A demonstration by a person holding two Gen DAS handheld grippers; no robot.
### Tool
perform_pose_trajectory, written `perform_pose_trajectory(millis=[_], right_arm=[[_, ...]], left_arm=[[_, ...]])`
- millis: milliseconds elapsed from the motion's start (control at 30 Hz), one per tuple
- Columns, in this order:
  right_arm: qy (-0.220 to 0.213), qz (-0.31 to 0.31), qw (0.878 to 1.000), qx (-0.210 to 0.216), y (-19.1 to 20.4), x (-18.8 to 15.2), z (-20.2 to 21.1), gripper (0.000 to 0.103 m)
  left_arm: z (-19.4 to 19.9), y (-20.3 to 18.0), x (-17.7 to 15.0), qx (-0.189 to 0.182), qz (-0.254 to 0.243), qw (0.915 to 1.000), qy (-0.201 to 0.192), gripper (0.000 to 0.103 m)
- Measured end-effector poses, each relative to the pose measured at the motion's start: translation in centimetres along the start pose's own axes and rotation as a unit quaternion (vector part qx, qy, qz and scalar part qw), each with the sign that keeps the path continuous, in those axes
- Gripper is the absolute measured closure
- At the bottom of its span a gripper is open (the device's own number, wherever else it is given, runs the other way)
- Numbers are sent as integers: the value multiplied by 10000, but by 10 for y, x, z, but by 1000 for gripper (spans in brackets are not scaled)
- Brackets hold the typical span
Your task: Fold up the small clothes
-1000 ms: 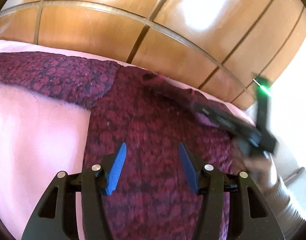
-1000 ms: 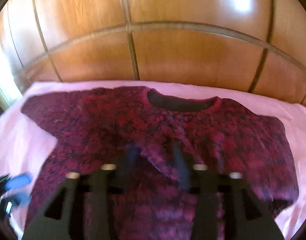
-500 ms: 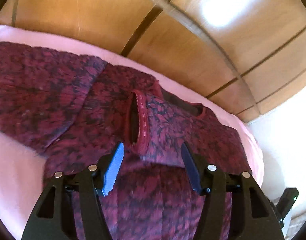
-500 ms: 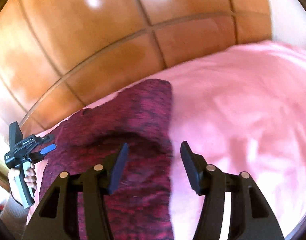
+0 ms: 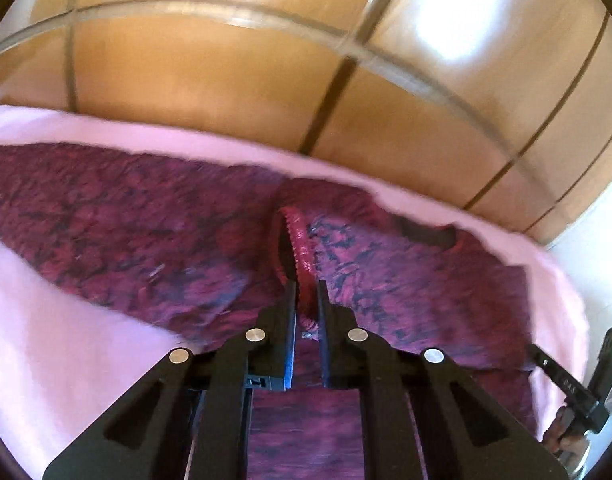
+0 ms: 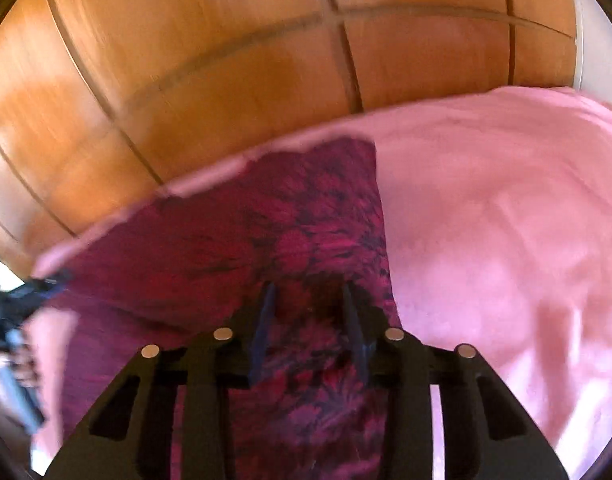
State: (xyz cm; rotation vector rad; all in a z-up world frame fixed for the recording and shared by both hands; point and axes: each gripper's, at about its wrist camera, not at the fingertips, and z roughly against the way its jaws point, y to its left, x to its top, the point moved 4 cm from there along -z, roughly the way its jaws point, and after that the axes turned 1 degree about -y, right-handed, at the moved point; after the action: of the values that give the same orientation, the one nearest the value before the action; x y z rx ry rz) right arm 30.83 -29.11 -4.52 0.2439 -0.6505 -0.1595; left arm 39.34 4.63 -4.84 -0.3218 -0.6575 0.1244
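Left wrist: left gripper [image 5: 305, 304] pinching sweater [image 5: 406, 280] cuff | right gripper [image 6: 308, 316] spread (pink sheet [image 6: 498, 220] beside)

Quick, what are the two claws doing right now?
Left claw: closed, pinching the sleeve cuff of the sweater.
Right claw: open over the sweater, holding nothing.

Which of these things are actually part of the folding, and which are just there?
Part of the job:
- maroon sweater
- sleeve cuff
- left gripper, shut on the cuff
- right gripper, open over the sweater

Just there:
- pink sheet
- wooden panels
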Motion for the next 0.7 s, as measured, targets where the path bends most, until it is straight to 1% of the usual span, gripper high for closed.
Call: perform_pose_trajectory(millis=[33, 100, 200, 233, 267, 333, 400, 433, 467, 500, 533, 567, 600, 633, 700], right_arm=[[17, 87, 9998, -156, 1, -3, -11, 72], [-204, 54, 9995, -242, 0, -7, -18, 71], [-260, 134, 9989, -379, 4, -7, -16, 71], [-245, 168, 9987, -404, 4, -6, -16, 71], [-222, 204, 9986, -424, 6, -6, -14, 70], [-189, 380, 9972, -610, 11, -1, -8, 66], [-353, 484, 9958, -690, 21, 3, 6, 52], [-483, 536, 9954, -625, 29, 5, 11, 49], [-519, 592, 9953, -556, 37, 6, 14, 47], [-522, 667, 9952, -482, 47, 6, 15, 46], [-524, 776, 9948, -406, 60, 5, 14, 45], [-523, 862, 9942, -382, 70, 4, 11, 42], [-528, 948, 9934, -382, 78, 2, 7, 40], [-521, 1022, 9927, -385, 88, -1, 0, 39], [-422, 1035, 9929, -414, 96, -11, -16, 35]], left_arm=[[-8, 4, -7, 161, -72, 9998, 82, 94], [-23, 4, -20, 436, -248, 9986, 160, 94], [-20, -3, -26, 650, -526, 9965, -76, 94], [-16, -4, -26, 643, -491, 9966, -129, 93], [-9, -1, -26, 547, -405, 9976, -159, 94], [5, 2, -28, 391, -329, 9984, -230, 93], [16, 7, -32, 427, -317, 9982, -289, 93], [22, 12, -33, 359, -216, 9986, -319, 93], [28, 18, -34, 334, -115, 9987, -362, 91], [32, 21, -37, 357, -43, 9986, -399, 84], [38, 31, -38, 381, 84, 9983, -428, 74], [43, 41, -40, 387, 230, 9980, -440, 69], [49, 53, -40, 415, 401, 9971, -496, 61], [55, 62, -40, 447, 511, 9962, -537, 58], [61, 82, -37, 513, 739, 9945, -535, 57]])
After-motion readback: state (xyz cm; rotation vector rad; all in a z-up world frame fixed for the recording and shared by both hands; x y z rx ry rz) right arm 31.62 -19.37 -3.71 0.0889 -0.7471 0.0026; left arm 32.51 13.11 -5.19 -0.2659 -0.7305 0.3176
